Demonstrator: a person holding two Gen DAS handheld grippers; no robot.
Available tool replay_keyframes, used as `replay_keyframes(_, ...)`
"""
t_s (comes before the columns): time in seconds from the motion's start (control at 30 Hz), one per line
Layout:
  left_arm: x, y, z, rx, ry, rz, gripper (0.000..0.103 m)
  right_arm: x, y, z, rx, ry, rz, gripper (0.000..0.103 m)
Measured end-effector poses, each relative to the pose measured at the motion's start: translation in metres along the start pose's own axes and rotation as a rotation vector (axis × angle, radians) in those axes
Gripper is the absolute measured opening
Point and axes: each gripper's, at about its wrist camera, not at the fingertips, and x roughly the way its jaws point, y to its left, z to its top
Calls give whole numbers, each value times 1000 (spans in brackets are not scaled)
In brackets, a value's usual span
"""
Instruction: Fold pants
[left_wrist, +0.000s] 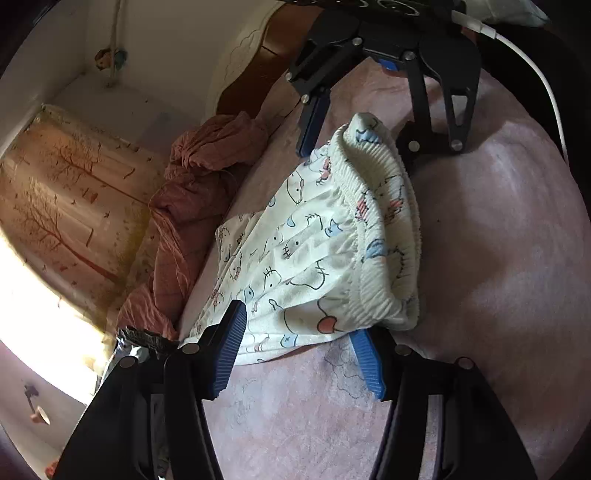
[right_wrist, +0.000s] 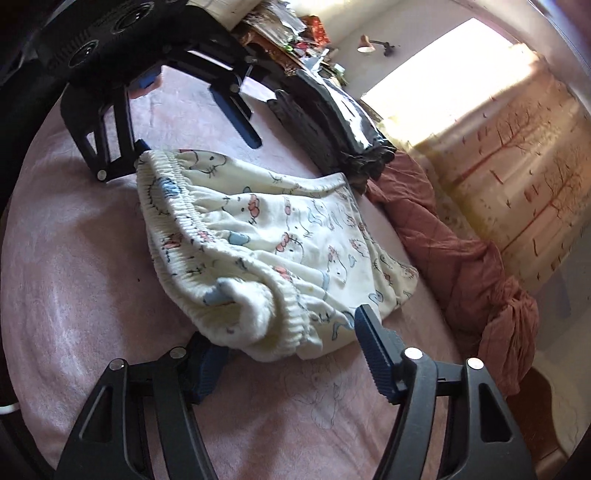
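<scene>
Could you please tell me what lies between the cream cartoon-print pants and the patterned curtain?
A crumpled rust-pink blanket lies between the cream cartoon-print pants and the tree-patterned curtain, on the pink bedsheet; both wrist views show it.

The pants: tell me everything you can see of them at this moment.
The pants are cream, soft knit, printed with cartoon cats in black, blue and pink. The ribbed elastic waistband is bunched and gaping. They lie rumpled on the pink bed cover. The left gripper and right gripper, jaws open, straddle opposite waistband ends.

Cream pants (right_wrist: 280, 236) on pink blanket (right_wrist: 74, 258), right gripper (right_wrist: 291, 354) fingers spread.
</scene>
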Motion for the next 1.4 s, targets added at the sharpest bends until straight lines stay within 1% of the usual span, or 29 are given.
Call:
replay_keyframes(0.03,0,-2,1,28,-7,12,57,1,2,1,-12,0,3,62)
replay_keyframes(0.07,1,-3,2,45,-14,22,57,1,5,2,-25,0,7,57)
replay_keyframes(0.1,2,-3,3,45,-14,20,57,2,7,3,-37,1,13,50)
replay_keyframes(0.13,2,-5,3,34,-9,5,50,4,9,3,-39,7,27,45)
replay_keyframes(0.17,4,-4,2,15,-2,-34,44,6,10,3,-33,13,42,39)
replay_keyframes(0.2,5,-3,2,-6,7,-83,17,8,10,2,-24,17,50,38)
replay_keyframes(0.23,9,-4,0,-26,24,-121,3,7,10,0,-6,13,46,38)
replay_keyframes(0.27,12,-7,-1,-32,35,-116,3,7,8,-1,12,10,45,37)
replay_keyframes(0.33,10,-10,-2,-26,15,-84,2,6,4,-4,63,14,58,32)
replay_keyframes(0.47,5,9,-1,-148,20,-120,3,5,-2,-5,132,23,76,17)
replay_keyframes(0.5,4,11,-1,-163,32,-119,3,3,-3,-4,142,23,75,16)
replay_keyframes(0.53,0,13,0,-176,37,-124,3,-1,-2,-3,154,14,83,16)
replay_keyframes(0.67,-20,9,1,-222,15,-131,3,-17,-2,-2,194,-20,109,15)
replay_keyframes(0.77,-42,3,2,-238,-9,-148,3,-31,3,-3,213,-28,152,14)
replay_keyframes(0.9,-75,-9,5,-248,-33,-182,3,-63,25,-1,160,-43,206,14)
replay_keyframes(0.97,-91,-13,3,-290,-36,-205,3,-81,38,2,133,-50,182,14)
replay_keyframes(1.0,-99,-16,2,-308,-40,-218,3,-94,45,4,122,-71,178,14)
replay_keyframes(1.07,-110,-21,-1,-334,-44,-222,3,-110,53,5,121,-100,189,14)
replay_keyframes(1.17,-114,-25,-1,-346,-34,-180,3,-118,54,7,136,-111,185,14)
replay_keyframes(1.23,-112,-22,0,-373,-39,-177,3,-117,50,10,149,-118,194,14)
replay_keyframes(1.3,-113,-15,0,-415,-51,-163,3,-114,42,13,172,-129,202,14)
replay_keyframes(1.4,-105,8,-2,-520,-62,-161,3,-106,20,19,222,-153,211,14)
